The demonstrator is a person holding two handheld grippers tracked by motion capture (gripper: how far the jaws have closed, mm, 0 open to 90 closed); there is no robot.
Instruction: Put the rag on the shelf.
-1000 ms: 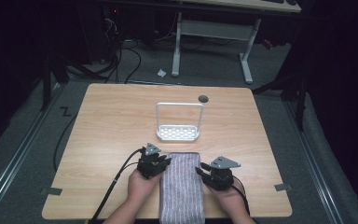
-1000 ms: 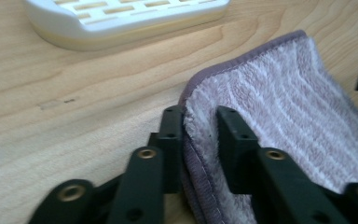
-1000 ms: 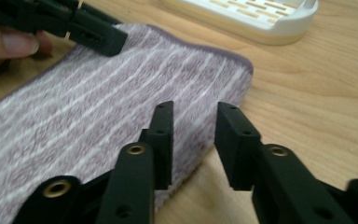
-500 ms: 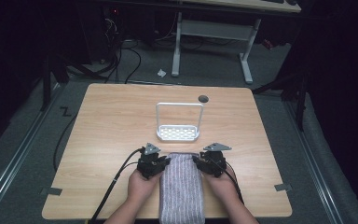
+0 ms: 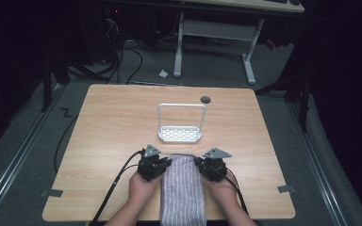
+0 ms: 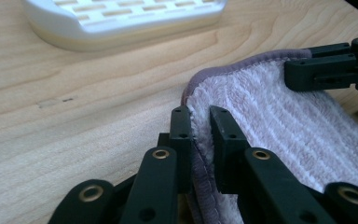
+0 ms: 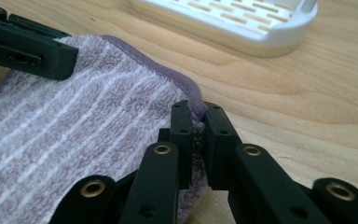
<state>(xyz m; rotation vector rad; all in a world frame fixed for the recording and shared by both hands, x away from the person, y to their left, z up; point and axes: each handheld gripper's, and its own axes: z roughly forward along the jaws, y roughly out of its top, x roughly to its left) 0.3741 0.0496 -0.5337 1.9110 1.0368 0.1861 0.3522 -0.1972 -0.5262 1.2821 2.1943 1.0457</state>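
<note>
A lilac towel with pale stripes (image 5: 183, 193) lies lengthwise on the wooden table (image 5: 113, 122) at its near edge, between both hands. My left gripper (image 5: 164, 165) (image 6: 200, 112) has just been closing and is shut on the towel's (image 6: 284, 116) far left corner, the hem pinched between its jaws. My right gripper (image 5: 199, 165) (image 7: 198, 109) has just been closing too and pinches the towel's (image 7: 74, 130) far right corner. Each gripper view shows the other gripper across the cloth: the right gripper (image 6: 331, 70) and the left gripper (image 7: 28, 46).
A white slotted tray with an upright wire handle (image 5: 180, 134) (image 6: 121, 18) (image 7: 233, 23) stands just beyond the towel, mid-table. A dark round spot (image 5: 205, 99) marks the table's far edge. A desk frame (image 5: 212, 33) and cables stand on the floor behind.
The right gripper has moved left from beside the towel onto its right far corner and closed there. The left gripper has stayed at the left corner.
</note>
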